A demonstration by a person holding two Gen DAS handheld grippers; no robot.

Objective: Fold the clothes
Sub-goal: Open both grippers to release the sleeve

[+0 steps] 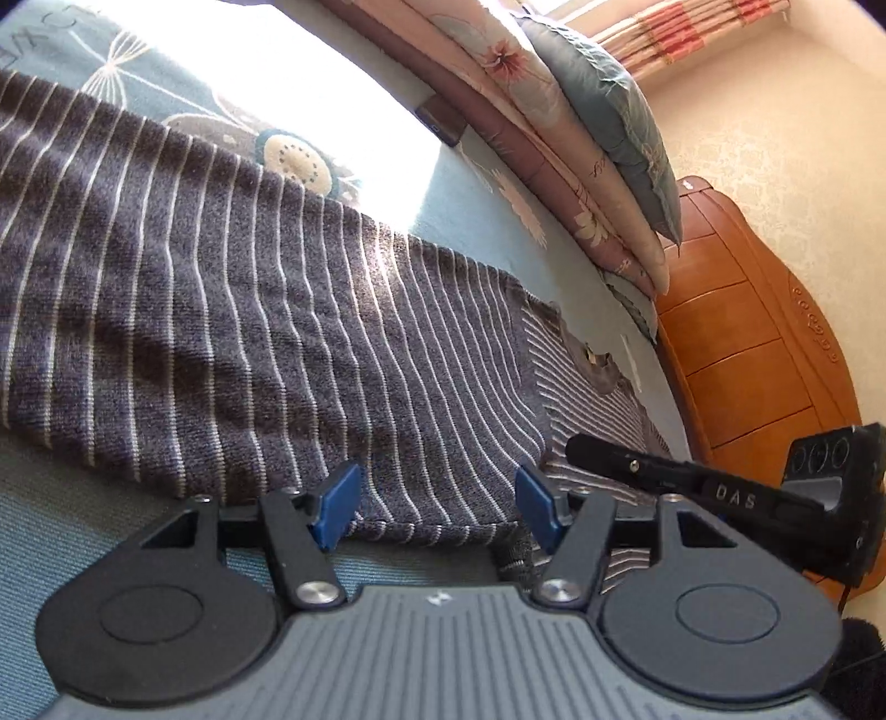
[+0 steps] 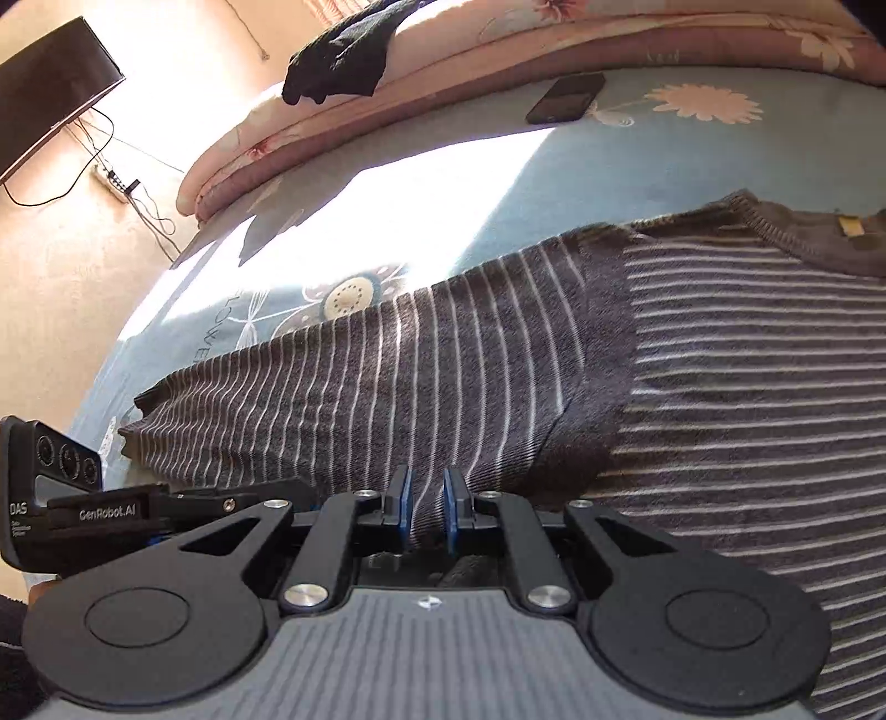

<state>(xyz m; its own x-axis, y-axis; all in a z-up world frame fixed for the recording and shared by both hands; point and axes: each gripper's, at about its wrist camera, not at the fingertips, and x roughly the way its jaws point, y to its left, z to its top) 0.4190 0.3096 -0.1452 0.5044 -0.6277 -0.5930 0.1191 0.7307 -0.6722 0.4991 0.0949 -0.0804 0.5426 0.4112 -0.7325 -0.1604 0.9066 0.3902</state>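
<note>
Left wrist view: a grey sweater (image 1: 266, 310) with thin white stripes lies spread on the bed's blue flowered sheet (image 1: 459, 199). One sleeve runs from the upper left down to the sweater's body at the lower right. The left claw (image 1: 434, 512) stands spread wide just over the sleeve's near hem, its blue pads (image 1: 335, 512) apart with cloth showing between them but not pressed. The other claw's black body pokes in from the right, over the sweater's body. Beyond the sweater, a folded floral quilt (image 1: 531, 127) and a blue pillow (image 1: 614, 105) lie against an orange wooden headboard (image 1: 742, 332).

Right wrist view: the right claw (image 2: 426, 512) is nearly pressed together, pinching a raised fold of the sweater (image 2: 498, 354) where sleeve meets body. The collar sits at the sweater's upper right. A dark phone (image 2: 565, 97) lies on the sheet beyond the sweater, near the quilt, where a black garment (image 2: 343, 50) is draped. The left claw's body shows left of the sleeve's end.
</note>
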